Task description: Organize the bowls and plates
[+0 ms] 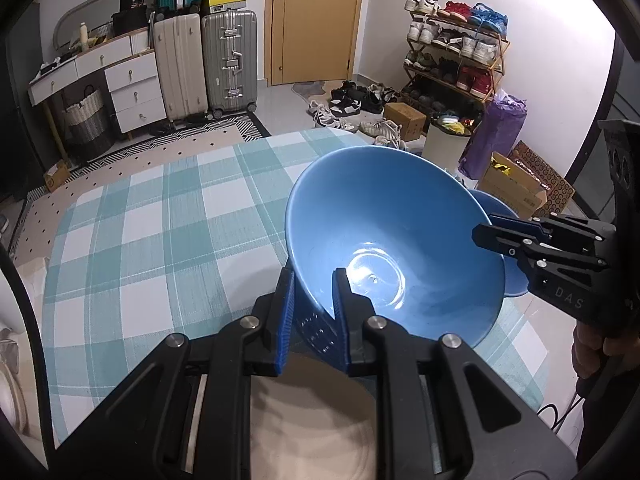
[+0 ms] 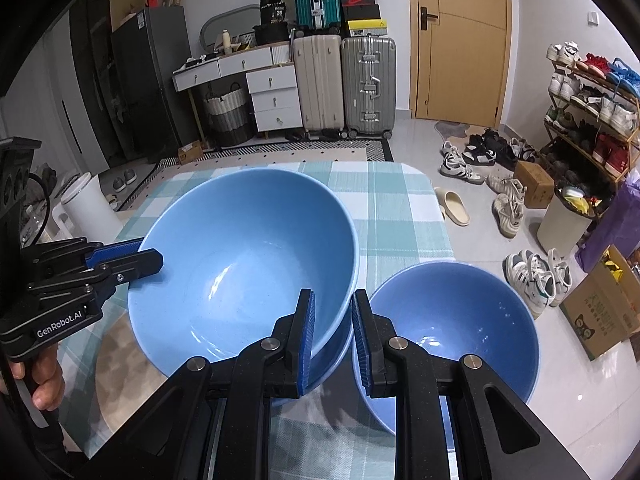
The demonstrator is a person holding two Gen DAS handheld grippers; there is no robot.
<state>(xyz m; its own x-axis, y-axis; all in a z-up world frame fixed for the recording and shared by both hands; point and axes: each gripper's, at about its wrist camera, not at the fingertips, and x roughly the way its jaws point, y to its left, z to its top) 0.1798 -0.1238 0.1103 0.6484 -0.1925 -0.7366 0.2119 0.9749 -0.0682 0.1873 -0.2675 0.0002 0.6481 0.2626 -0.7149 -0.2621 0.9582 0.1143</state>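
Observation:
A large blue bowl is held tilted over the checked tablecloth. My left gripper is shut on its near rim, one finger inside and one outside; it also shows at the left of the right wrist view. The large bowl seems to sit in another blue bowl beneath it. A smaller blue bowl stands to its right, partly hidden in the left wrist view. My right gripper is open, its fingers between the large and the small bowl; in the left wrist view it reaches the large bowl's right rim.
The table's right edge drops to a tiled floor with scattered shoes, a white bin and cardboard boxes. A beige plate or mat lies under my left gripper. Suitcases and drawers stand far behind.

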